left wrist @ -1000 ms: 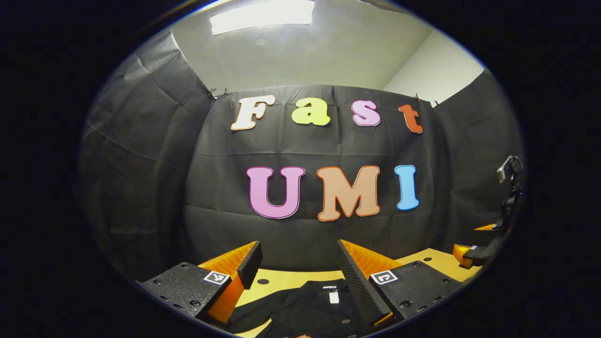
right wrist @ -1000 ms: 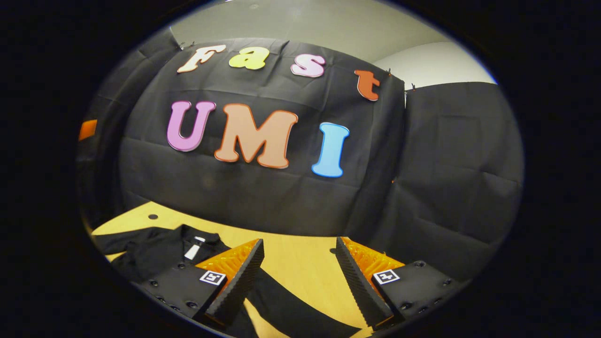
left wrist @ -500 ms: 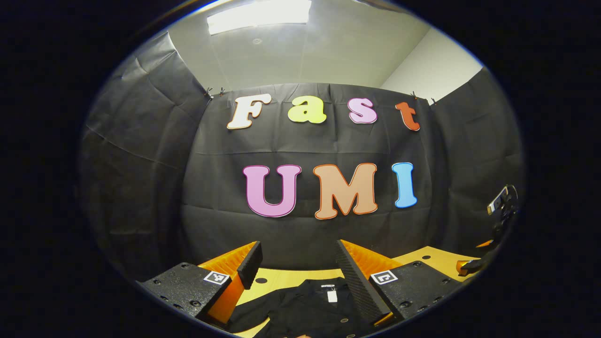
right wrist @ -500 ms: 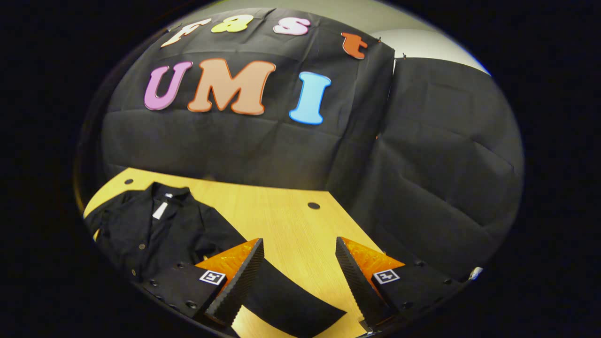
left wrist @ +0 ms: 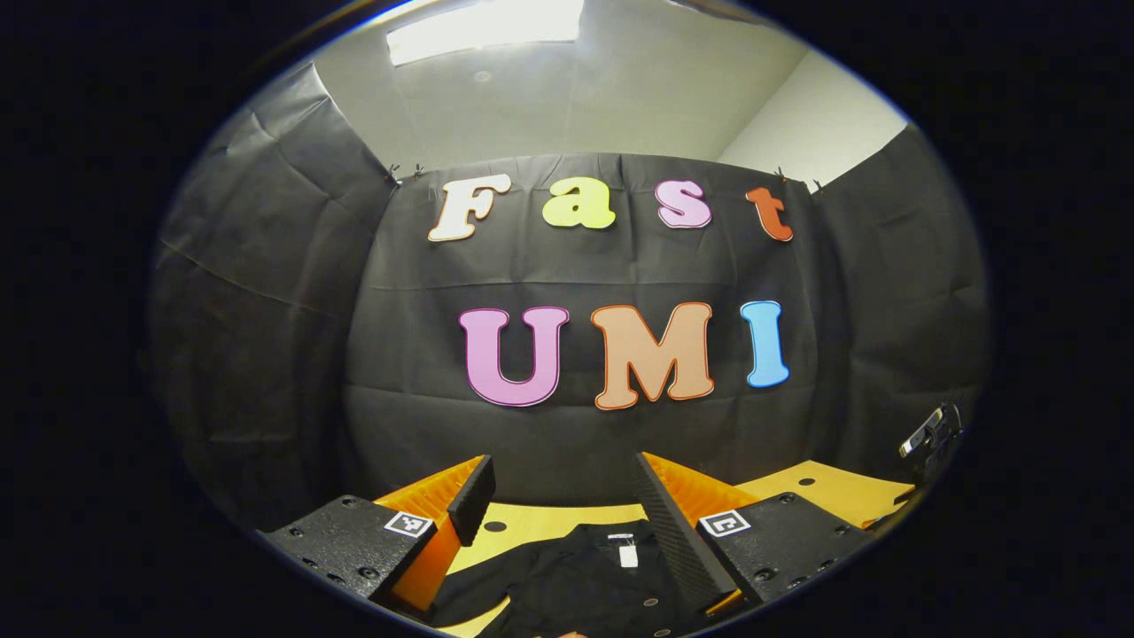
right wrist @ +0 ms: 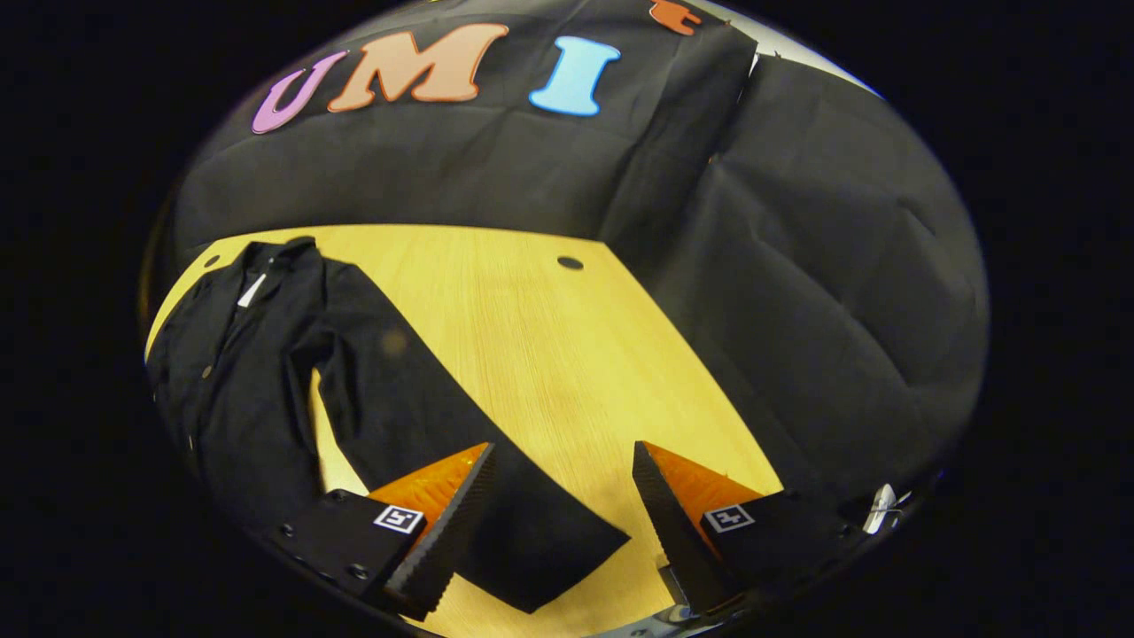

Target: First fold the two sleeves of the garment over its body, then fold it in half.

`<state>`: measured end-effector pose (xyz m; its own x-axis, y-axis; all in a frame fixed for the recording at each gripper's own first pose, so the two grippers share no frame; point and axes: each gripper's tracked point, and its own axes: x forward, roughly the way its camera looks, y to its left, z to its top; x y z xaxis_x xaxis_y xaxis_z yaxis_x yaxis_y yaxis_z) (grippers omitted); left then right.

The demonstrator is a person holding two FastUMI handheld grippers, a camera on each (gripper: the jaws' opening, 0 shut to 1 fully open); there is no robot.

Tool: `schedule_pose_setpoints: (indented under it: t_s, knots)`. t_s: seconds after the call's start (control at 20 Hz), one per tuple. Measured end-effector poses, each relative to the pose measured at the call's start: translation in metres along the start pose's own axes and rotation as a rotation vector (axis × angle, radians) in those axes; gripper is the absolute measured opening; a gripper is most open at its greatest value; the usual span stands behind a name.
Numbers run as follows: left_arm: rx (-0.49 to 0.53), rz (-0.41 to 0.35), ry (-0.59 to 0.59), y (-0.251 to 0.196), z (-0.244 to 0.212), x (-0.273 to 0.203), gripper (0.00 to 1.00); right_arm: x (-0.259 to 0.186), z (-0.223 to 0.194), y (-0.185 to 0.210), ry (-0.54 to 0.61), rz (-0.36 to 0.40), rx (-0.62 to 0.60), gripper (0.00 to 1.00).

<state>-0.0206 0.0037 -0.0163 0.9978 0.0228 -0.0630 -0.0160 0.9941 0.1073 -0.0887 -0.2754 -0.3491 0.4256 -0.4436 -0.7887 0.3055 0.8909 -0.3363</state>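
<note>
In the left gripper view the left gripper (left wrist: 563, 505) hangs with its fingers (left wrist: 469, 498) spread wide, grasping nothing; between and just beyond them lies the collar end of the black garment (left wrist: 576, 585), a white tag at its neck, spread on the yellow table (left wrist: 833, 486); far off past the outer finger a small part of the other gripper shows at the table's edge. In the right gripper view the right gripper (right wrist: 563, 523) is likewise released, fingers (right wrist: 443, 540) apart over the table (right wrist: 549, 354); left of them the garment (right wrist: 230, 372) lies flat, collar away from the fingers; its sleeve (right wrist: 443, 443) runs diagonally under the left finger, the cuff end lying between the fingers, nearer the left one; neither finger presses on it.
</note>
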Motion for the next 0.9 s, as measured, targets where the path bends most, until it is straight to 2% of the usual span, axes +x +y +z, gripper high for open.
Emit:
schedule_pose_setpoints:
  t_s: [0.15,0.5,0.7,0.75,0.8,0.85,0.9]
  knots:
    - [0.003,0.006,0.005,-0.001,-0.002,0.002,0.93,0.015,-0.027,-0.002,0.113,0.027,0.028,0.98]
    - [0.01,0.013,0.011,-0.004,-0.006,0.005,0.92,0.035,-0.061,-0.005,0.257,0.028,0.057,0.99]
    - [0.013,0.011,0.012,-0.006,-0.004,0.008,0.93,0.036,-0.063,-0.003,0.299,0.071,0.084,1.0]
    - [0.013,0.011,0.013,-0.006,-0.006,0.008,0.92,0.037,-0.065,-0.003,0.315,0.085,0.097,0.95]
    - [0.011,0.009,0.014,-0.007,-0.007,0.008,0.92,0.037,-0.066,-0.002,0.33,0.102,0.119,1.0]
    - [0.009,0.01,0.013,-0.007,-0.007,0.008,0.93,0.039,-0.069,0.001,0.344,0.129,0.154,0.99]
    - [0.008,0.01,0.013,-0.007,-0.007,0.008,0.93,0.039,-0.07,0.007,0.361,0.165,0.2,0.93]
